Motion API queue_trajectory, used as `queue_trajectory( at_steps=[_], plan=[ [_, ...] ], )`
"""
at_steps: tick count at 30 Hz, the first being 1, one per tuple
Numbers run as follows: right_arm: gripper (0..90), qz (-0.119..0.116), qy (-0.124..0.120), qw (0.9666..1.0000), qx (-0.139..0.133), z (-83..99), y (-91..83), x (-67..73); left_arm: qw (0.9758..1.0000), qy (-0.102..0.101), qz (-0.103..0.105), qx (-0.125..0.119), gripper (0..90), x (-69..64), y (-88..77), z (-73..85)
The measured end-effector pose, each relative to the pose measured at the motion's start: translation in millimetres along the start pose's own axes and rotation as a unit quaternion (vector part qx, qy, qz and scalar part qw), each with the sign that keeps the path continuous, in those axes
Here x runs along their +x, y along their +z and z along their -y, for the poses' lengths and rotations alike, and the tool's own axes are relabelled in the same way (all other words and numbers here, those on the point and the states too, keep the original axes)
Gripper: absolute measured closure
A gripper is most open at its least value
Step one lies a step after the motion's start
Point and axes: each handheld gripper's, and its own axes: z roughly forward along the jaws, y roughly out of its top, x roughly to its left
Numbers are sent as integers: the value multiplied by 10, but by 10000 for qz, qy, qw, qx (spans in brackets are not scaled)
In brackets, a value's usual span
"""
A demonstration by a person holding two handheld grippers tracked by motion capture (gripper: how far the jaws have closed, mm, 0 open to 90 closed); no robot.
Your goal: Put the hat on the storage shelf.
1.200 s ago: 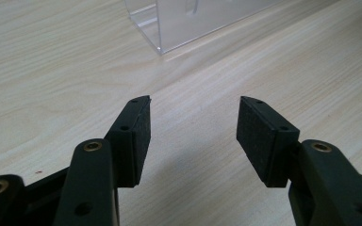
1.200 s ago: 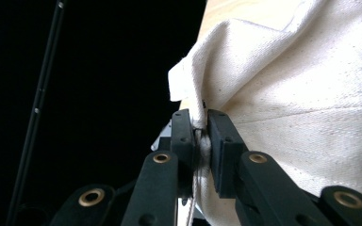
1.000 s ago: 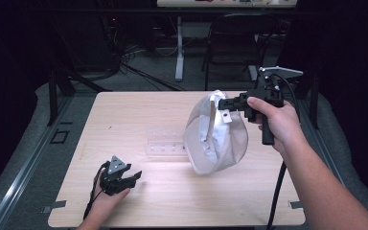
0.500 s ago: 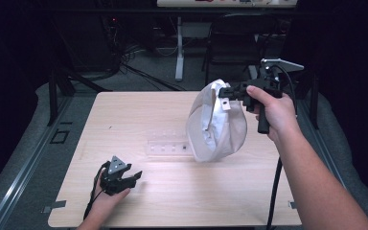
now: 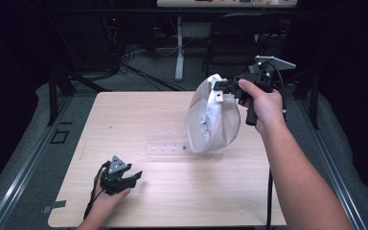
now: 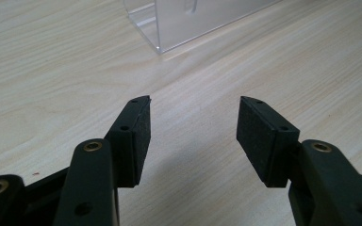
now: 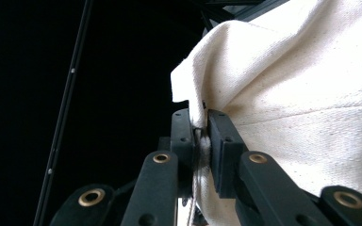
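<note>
The right gripper [image 5: 219,86] is carrying the white cloth bag [image 5: 211,117] higher and further toward the table's far edge than a second ago, jaws clamped tight on a fold at the bag's top edge [image 7: 200,127]. The bag is hanging free now, its lower end dangling in front of the clear acrylic stand [image 5: 170,146] at mid-table. The left gripper [image 5: 127,178] is sitting where it was, near the front-left of the wooden table [image 5: 124,115], jaws spread apart with nothing between them. The stand's corner [image 6: 162,28] is showing just ahead of it. Bare tabletop is lying open on the left and along the front edge
</note>
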Motion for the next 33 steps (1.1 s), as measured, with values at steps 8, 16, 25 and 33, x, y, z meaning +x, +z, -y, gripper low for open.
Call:
queue_trajectory(
  at_steps=[8,16,25,33],
  plan=[
    [818,28,125,9999,-85,-21,210,1,10000,-32,5,-30,459,2,10,0],
    [818,22,264,9994,-229,-29,302,-47,9997,224,-82,1,459,-73,30,-12],
    [817,73,319,9990,-312,-38,291,-119,9997,239,-39,-85,458,-132,42,-44],
    [817,5,352,9990,-286,-46,353,-150,9978,454,280,-400,454,-363,29,-229]
  ],
)
